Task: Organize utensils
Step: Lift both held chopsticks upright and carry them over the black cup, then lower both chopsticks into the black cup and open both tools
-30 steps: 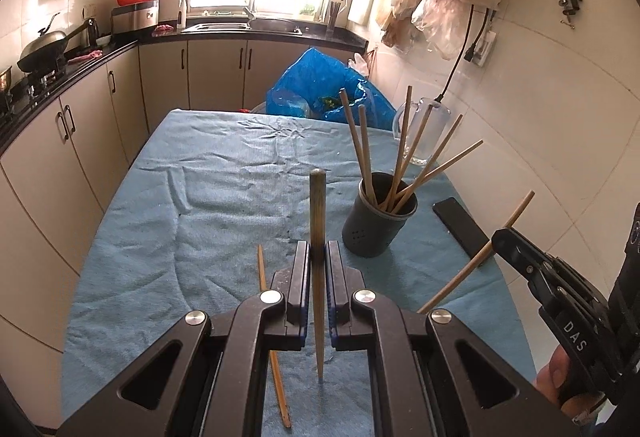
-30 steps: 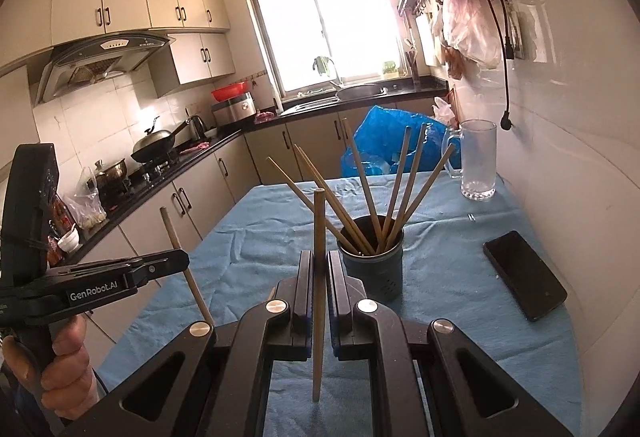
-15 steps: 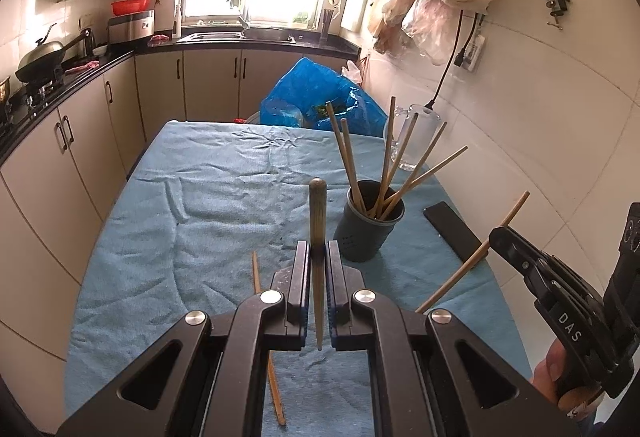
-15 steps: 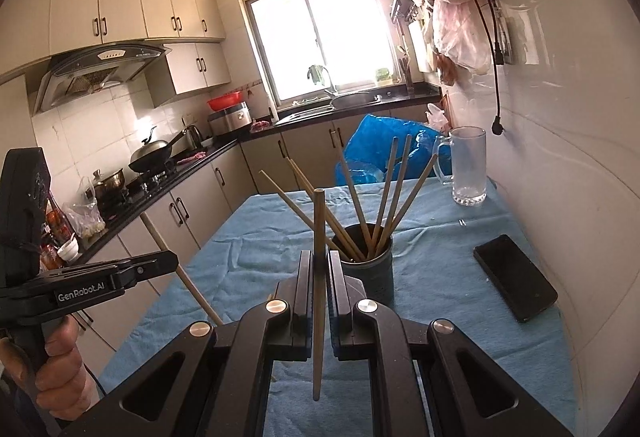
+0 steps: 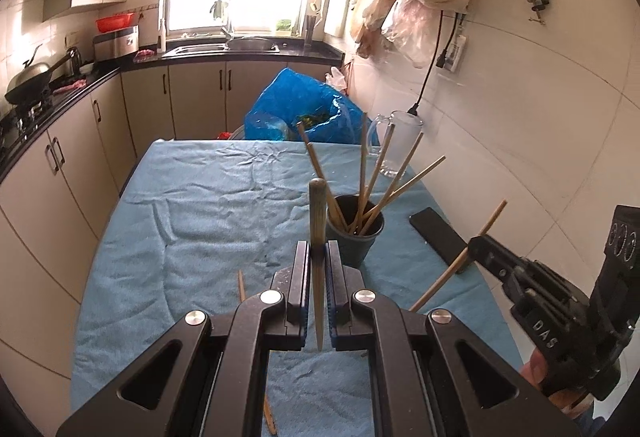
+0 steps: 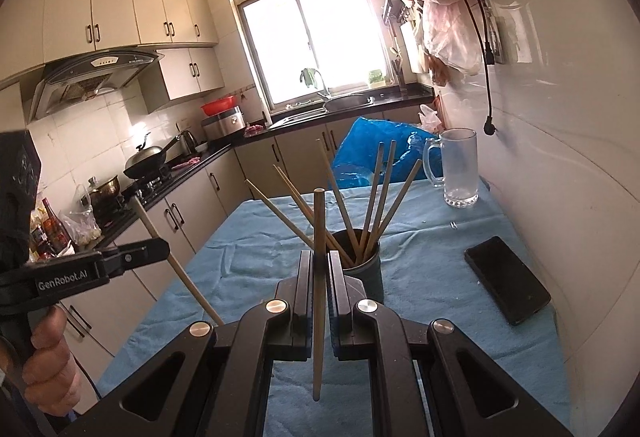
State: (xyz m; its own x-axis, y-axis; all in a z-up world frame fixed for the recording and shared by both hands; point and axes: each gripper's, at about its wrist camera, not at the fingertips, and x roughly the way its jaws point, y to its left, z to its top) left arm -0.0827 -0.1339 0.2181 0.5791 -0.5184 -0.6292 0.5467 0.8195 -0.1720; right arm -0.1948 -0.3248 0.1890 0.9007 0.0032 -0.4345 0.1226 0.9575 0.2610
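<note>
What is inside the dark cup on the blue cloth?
The dark cup holds six wooden chopsticks that lean out in different directions. Their lower ends and the bottom of the cup are hidden by its wall.

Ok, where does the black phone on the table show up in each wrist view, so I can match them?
Left wrist: the black phone lies right of centre on the blue cloth, to the right of the dark chopstick cup.
Right wrist: the phone lies at the right edge of the cloth, nearer the camera than the glass mug.
Shared landmark: the chopstick cup.
</note>
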